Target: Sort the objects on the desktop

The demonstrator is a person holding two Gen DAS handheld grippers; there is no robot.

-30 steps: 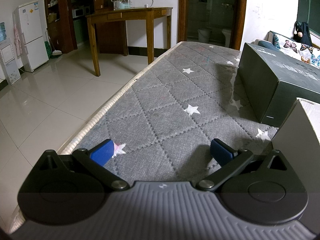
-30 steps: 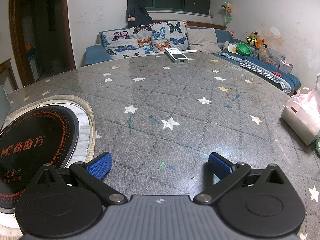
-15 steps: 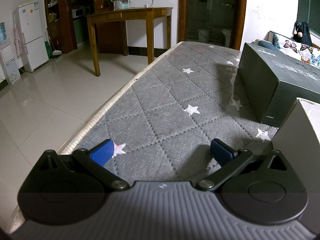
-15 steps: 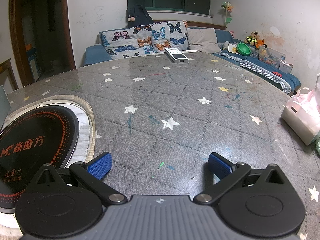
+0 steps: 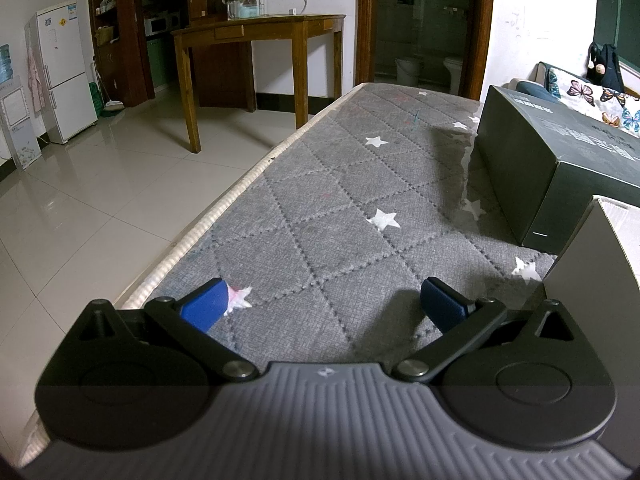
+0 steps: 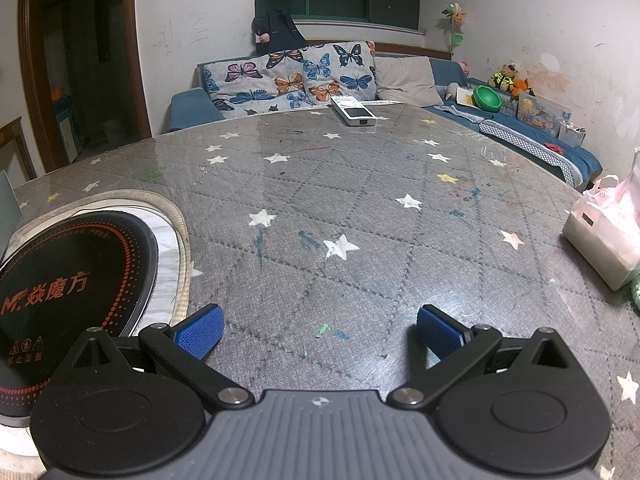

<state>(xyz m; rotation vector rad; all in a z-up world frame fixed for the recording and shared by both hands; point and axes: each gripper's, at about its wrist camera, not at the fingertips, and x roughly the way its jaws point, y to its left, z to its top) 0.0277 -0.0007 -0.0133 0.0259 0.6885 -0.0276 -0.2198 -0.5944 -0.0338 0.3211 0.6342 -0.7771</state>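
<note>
My left gripper stands open just above the grey star-patterned tabletop, nothing between its blue pads. A dark green box lies to its right, and a grey-white box stands right beside the right finger. My right gripper is also open and empty over the same tabletop. A white remote control lies at the far edge. A pink-and-white tissue pack sits at the right. A black round induction cooker rests at the left.
The table's left edge drops to a tiled floor, with a wooden side table and a fridge beyond. Behind the table a sofa carries butterfly cushions and toys. A green object peeks in at the right border.
</note>
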